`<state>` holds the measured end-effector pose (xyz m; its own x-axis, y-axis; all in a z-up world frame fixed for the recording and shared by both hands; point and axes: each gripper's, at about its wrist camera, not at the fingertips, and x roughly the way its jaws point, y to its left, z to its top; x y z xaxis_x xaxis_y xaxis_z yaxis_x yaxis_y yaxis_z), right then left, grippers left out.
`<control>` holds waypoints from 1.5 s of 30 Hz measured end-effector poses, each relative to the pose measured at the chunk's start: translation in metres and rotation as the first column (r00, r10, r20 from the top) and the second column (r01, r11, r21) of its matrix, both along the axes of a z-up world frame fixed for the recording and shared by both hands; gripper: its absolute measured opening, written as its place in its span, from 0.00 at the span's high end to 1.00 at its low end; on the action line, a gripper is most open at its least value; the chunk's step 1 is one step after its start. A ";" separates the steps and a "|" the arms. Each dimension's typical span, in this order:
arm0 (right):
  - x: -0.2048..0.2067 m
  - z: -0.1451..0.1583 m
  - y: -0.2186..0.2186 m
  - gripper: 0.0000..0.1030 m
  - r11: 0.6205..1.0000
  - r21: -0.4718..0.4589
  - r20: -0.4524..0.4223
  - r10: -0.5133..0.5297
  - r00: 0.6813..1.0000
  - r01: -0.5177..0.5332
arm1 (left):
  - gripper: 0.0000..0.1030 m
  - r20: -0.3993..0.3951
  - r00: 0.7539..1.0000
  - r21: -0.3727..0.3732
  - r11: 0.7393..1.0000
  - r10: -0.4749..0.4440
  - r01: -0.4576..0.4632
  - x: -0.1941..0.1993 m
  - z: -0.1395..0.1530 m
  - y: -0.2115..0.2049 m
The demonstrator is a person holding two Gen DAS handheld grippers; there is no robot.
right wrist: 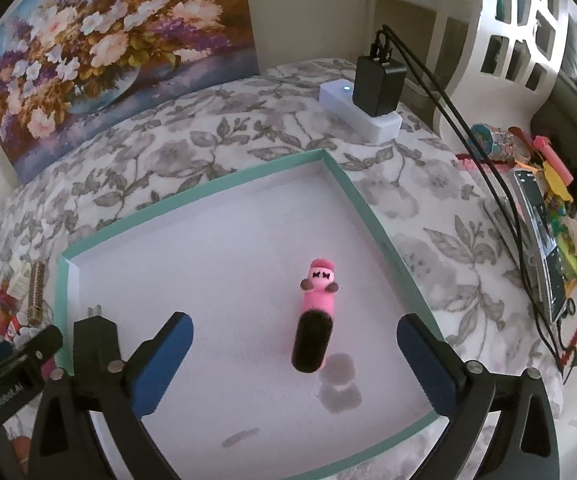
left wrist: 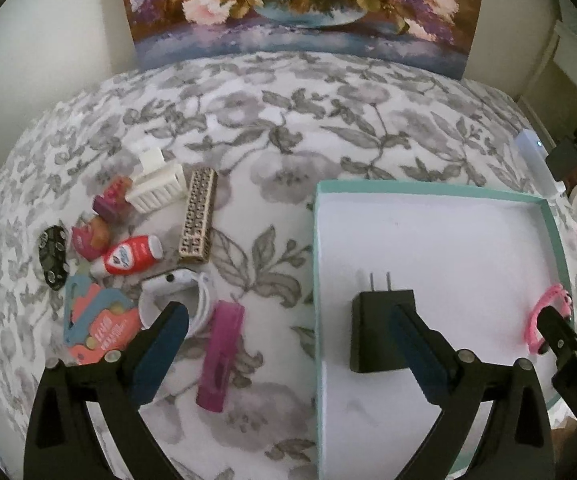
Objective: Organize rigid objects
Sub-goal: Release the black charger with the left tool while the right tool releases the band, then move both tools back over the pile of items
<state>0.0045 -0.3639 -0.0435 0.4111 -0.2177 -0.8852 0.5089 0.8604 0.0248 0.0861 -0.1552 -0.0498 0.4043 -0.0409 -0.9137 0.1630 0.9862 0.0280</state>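
**Both hands empty over the tray, pile still waiting**

The left gripper (left wrist: 288, 344) and right gripper (right wrist: 294, 354) both hang with fingers spread wide, holding nothing. In the teal-edged tray (left wrist: 440, 194) lie a black plug adapter (left wrist: 372, 330), flat on its side, and a pink hairbrush (right wrist: 314, 312) with a little face on its handle, both lying free of the pads.

The rest sits in a heap on the floral surface (left wrist: 288, 128) left of the tray: a magenta tube (left wrist: 221, 356) nearest, a red-and-white bottle (left wrist: 130, 258), a white clip (left wrist: 156, 184), a studded bar (left wrist: 198, 216).

To my eye the next pick belongs to the left hand. The magenta tube lies apart from the heap, so straddle it across its narrow width, and set it down clear of the adapter.
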 end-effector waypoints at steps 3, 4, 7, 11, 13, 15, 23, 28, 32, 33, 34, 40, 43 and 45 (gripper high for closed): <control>0.001 0.000 0.002 0.00 1.000 0.004 -0.002 0.016 1.000 -0.016 | 0.02 0.027 1.000 -0.012 1.000 0.000 0.000 0.001 0.004 0.003; 0.001 0.000 0.004 0.00 1.000 0.004 -0.001 0.021 1.000 -0.020 | 0.02 0.040 0.999 -0.009 1.000 -0.002 0.003 0.000 0.005 0.004; 0.002 0.003 0.007 0.00 0.999 0.005 0.015 0.033 0.999 -0.033 | 0.02 0.077 0.997 0.015 1.000 -0.015 0.014 0.001 0.009 0.005; 0.002 0.008 0.011 0.00 0.999 0.005 0.046 0.046 0.998 -0.046 | 0.02 0.128 0.992 0.028 1.000 -0.002 -0.001 0.003 0.013 0.014; 0.003 0.009 0.012 0.00 0.999 0.002 0.049 0.045 0.998 -0.045 | 0.02 0.139 0.990 0.041 0.999 0.007 -0.013 0.003 0.017 0.020; 0.003 0.012 0.013 0.00 0.999 0.002 0.054 0.047 0.997 -0.047 | 0.02 0.153 0.988 0.029 0.999 0.008 -0.013 0.001 0.026 0.026; 0.004 0.031 0.032 0.00 0.995 0.025 0.150 0.096 0.984 -0.101 | 0.02 0.277 0.961 0.023 0.999 0.021 -0.028 -0.015 0.081 0.054; 0.007 0.043 0.061 0.00 0.986 -0.036 0.187 0.166 0.968 -0.162 | 0.02 0.359 0.929 -0.004 0.996 0.087 -0.091 -0.030 0.113 0.089; 0.014 0.042 0.077 0.00 0.979 -0.033 0.174 0.204 0.963 -0.202 | 0.02 0.379 0.910 -0.015 0.985 0.167 -0.174 -0.040 0.122 0.124; 0.015 0.041 0.080 0.00 0.978 -0.017 0.174 0.207 0.963 -0.207 | 0.02 0.375 0.908 -0.019 0.981 0.187 -0.194 -0.041 0.122 0.132; 0.016 0.040 0.082 0.00 0.977 -0.005 0.176 0.210 0.962 -0.212 | 0.02 0.371 0.905 -0.020 0.976 0.208 -0.216 -0.041 0.121 0.142; 0.023 0.055 0.114 0.00 0.966 0.023 0.288 0.242 0.927 -0.259 | 0.02 0.330 0.900 -0.012 0.955 0.284 -0.297 -0.041 0.106 0.175; 0.027 0.059 0.136 0.00 0.951 0.034 0.318 0.280 0.906 -0.306 | 0.02 0.289 0.908 -0.018 0.950 0.304 -0.312 -0.040 0.095 0.187; 0.030 0.059 0.152 0.00 0.935 0.057 0.326 0.313 0.892 -0.349 | 0.02 0.264 0.911 -0.012 0.946 0.316 -0.324 -0.040 0.088 0.194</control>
<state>0.0347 -0.2122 0.0156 0.6968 0.0708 -0.7137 0.1467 0.9600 0.2385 0.0464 0.0391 0.0383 0.6131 0.1570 -0.7743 -0.1784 0.9823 0.0579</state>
